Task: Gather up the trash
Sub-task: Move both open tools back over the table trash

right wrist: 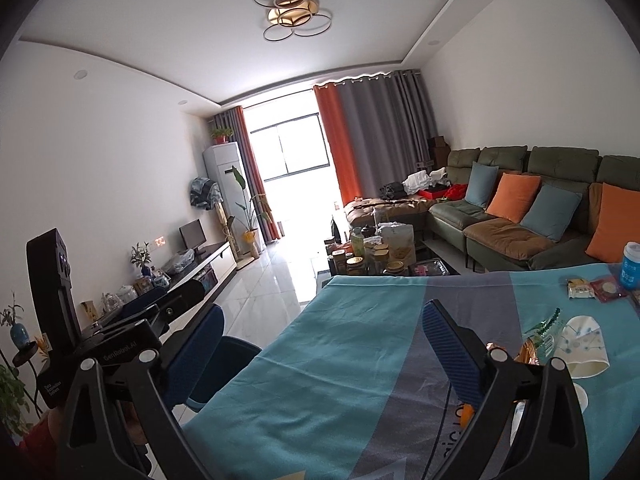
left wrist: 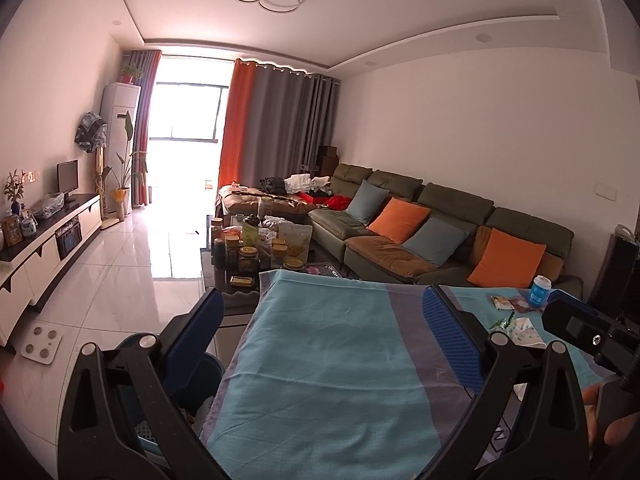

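Observation:
A table with a teal and grey cloth (left wrist: 328, 360) fills the front of both views. At its right end lie bits of trash: a crumpled white paper cup (right wrist: 582, 346), small snack wrappers (right wrist: 596, 290), a green sprig (right wrist: 546, 322) and a blue-and-white tub (right wrist: 632, 266). The same cup (left wrist: 524, 332), wrappers (left wrist: 510, 303) and tub (left wrist: 540, 290) show in the left wrist view. My left gripper (left wrist: 324, 312) is open and empty above the cloth. My right gripper (right wrist: 320, 332) is open and empty above the cloth, left of the trash.
A blue bin (left wrist: 136, 392) stands on the floor at the table's left edge. A coffee table crowded with jars (left wrist: 256, 252) stands beyond the table. A green sofa with cushions (left wrist: 420, 228) runs along the right wall. A TV cabinet (left wrist: 44, 252) lines the left wall.

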Demonstrator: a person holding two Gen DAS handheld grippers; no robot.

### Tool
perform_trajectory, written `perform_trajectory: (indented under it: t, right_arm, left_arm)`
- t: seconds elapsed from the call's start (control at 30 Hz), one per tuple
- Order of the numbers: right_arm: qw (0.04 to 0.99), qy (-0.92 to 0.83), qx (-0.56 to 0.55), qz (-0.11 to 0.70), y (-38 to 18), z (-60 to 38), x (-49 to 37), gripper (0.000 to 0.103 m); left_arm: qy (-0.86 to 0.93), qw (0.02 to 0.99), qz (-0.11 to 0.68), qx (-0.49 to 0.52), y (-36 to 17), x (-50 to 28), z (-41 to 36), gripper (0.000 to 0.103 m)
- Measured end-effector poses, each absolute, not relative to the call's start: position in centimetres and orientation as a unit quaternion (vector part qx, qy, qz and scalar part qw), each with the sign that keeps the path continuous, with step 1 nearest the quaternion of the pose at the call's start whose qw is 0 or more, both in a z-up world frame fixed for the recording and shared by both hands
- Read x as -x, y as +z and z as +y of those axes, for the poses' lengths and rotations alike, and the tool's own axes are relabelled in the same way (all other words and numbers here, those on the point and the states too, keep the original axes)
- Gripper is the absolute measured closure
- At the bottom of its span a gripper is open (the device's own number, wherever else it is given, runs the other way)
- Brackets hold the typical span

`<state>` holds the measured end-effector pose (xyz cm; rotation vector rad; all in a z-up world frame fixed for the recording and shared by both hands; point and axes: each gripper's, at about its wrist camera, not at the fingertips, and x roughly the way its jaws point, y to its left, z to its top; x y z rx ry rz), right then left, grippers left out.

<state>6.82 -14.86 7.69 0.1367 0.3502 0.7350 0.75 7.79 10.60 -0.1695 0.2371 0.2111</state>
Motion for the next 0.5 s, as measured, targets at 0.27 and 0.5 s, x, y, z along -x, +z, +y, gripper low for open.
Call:
perform_trajectory:
  t: [0.27,0.5]
  right_arm:
    - [0.917,0.355,-0.07,0.167,7.8,-15.1,-5.9,0.007]
    - [0.911,0.374,-0.071,0.162,8.2,-14.7,-4.9,0.007]
  left_arm:
    - [0.101,0.984,0.118,0.089,10.7,-0.3,8.5,0.006]
    - [0.118,0.983,0.104,0.092,11.1,2.3,8.6,0.006]
